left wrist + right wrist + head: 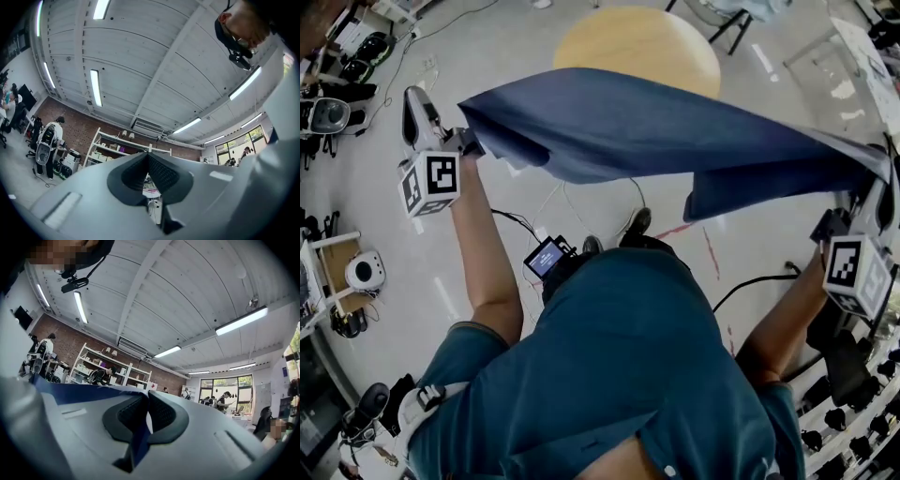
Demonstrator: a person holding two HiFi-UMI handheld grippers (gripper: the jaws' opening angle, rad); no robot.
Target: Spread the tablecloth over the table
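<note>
A dark blue tablecloth [675,131] hangs stretched in the air between my two grippers, sagging and folded along its near edge. Beyond it stands a round wooden table [637,42], partly hidden by the cloth. My left gripper [472,142] is shut on the cloth's left corner; in the left gripper view its pads [147,161] meet and no cloth shows between them. My right gripper [879,183] is shut on the right corner. In the right gripper view, blue tablecloth [138,437] is pinched between the pads and runs off to the left.
I stand on a pale floor with cables [750,281] lying across it. Shelves and equipment [347,272] crowd the left side, and a rack of black items [853,412] stands at the lower right. A small screen [546,256] hangs at the waist.
</note>
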